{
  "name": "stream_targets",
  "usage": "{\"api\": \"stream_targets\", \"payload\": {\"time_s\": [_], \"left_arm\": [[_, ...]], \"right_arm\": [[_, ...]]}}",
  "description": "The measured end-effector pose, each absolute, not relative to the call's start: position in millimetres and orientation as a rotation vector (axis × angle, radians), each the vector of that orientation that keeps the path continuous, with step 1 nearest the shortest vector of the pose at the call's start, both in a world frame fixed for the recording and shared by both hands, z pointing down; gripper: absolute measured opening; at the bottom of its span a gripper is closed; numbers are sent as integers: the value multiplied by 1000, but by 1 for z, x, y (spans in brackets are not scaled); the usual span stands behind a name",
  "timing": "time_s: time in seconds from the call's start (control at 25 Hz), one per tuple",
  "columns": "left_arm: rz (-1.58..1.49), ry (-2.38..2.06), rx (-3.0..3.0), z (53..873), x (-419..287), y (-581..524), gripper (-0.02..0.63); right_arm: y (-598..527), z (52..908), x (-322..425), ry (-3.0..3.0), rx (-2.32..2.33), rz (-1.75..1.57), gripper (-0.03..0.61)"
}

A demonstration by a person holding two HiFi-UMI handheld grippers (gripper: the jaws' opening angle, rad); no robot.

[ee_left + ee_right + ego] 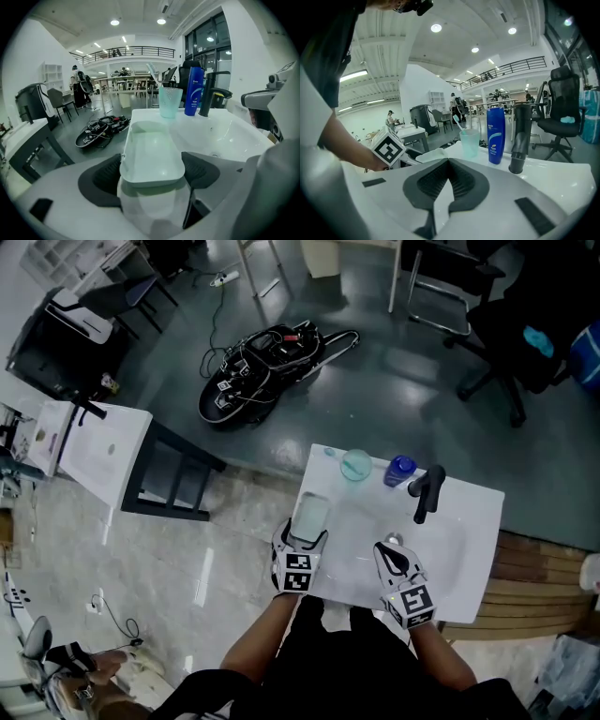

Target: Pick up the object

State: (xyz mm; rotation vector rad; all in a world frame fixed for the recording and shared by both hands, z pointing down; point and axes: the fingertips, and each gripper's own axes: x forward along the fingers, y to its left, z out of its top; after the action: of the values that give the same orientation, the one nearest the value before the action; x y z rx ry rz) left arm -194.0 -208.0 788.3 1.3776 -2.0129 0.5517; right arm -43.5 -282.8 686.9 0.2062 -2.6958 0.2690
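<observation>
Nearest the camera, the person's bare forearms (251, 641) are reaching over the near edge of the white washbasin (478, 554), one gripper in each hand. At the basin's near left corner the left gripper (301, 544) is standing with its jaws spread wide around the near end of the tray (150, 150), a shallow white oblong dish that is lying along the basin's left rim. The dark pads (105, 176) are flanking its two long sides and seem to be pressing against them, though the tray's flared lip is hiding the actual contact. Toward the basin's near right, the right gripper (392, 555) is hovering over the bowl with its jaws pressed together and nothing between them. At the basin's far edge a pale green cup (356, 465) is standing upright with a toothbrush (152, 72) leaning in it. Just to the right of the cup a blue bottle (399, 471) is standing, and beside that the black faucet (427, 493) is rising and arching over the bowl. On the floor well beyond the basin a black bundle of gear and cables (267, 357) is lying. A small white table (94, 451) is standing to the basin's left, and a black office chair (516, 334) is sitting off beyond its far right.
</observation>
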Motion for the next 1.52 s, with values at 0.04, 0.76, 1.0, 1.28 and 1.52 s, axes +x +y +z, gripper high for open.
{"api": "stream_targets", "payload": {"time_s": [0.04, 0.76, 1.0, 1.28, 1.52], "left_arm": [[554, -2014, 1377, 788, -194, -208, 422], [484, -2114, 1412, 754, -203, -211, 403], [453, -2160, 1451, 721, -203, -213, 403], [406, -2218, 1510, 672, -198, -209, 403], [390, -2269, 1543, 637, -194, -206, 403]], "right_arm": [[-283, 687, -44, -2697, 208, 270, 17], [-278, 677, -48, -2721, 221, 247, 17], [-275, 664, -53, -2760, 222, 221, 17], [-276, 642, -52, -2799, 259, 177, 17], [-278, 626, -53, -2849, 270, 125, 17]]}}
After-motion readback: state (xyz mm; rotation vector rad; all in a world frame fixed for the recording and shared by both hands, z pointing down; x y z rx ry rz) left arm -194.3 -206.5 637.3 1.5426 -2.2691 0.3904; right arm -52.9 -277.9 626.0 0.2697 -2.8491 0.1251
